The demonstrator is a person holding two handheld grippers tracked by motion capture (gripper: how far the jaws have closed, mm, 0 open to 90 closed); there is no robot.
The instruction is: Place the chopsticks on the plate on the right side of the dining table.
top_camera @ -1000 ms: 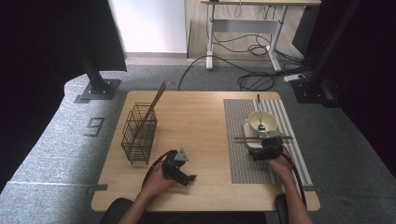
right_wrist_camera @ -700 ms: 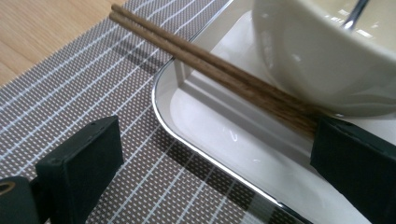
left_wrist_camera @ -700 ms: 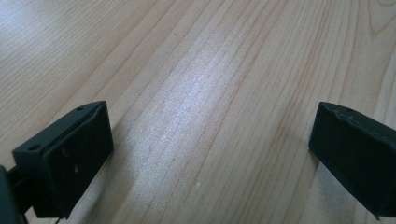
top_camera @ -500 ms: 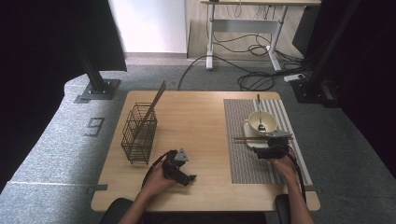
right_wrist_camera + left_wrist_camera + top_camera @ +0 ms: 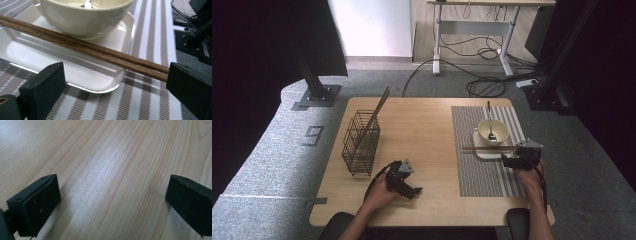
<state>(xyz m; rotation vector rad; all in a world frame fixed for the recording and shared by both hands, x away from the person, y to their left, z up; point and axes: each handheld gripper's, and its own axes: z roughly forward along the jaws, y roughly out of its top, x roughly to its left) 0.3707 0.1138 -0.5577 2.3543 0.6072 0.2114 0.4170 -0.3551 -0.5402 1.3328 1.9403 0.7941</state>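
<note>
- Here we see the right claw spread wide, its two black jaws well apart and gripping nothing; in the high view the right claw sits on the striped placemat, just beside the small white tray.
- We find the pair of brown chopsticks lying side by side across the white tray, in front of the cream bowl; their near end reaches out over the tray's edge and runs up against the inner face of the right-hand jaw.
- We cannot tell whether that jaw actually touches the chopstick tips; the other jaw stands clear of them, low over the placemat.
- From above, the chopsticks lie crosswise just below the bowl, which holds a spoon.
- We see the left claw released as well, jaws wide apart with bare table between them; in the high view it rests near the front edge of the table, right of the wire basket, well apart from the chopsticks.
- The bowl's upper part is cut off in the right gripper view, and only a bit of the spoon shows there.
</note>
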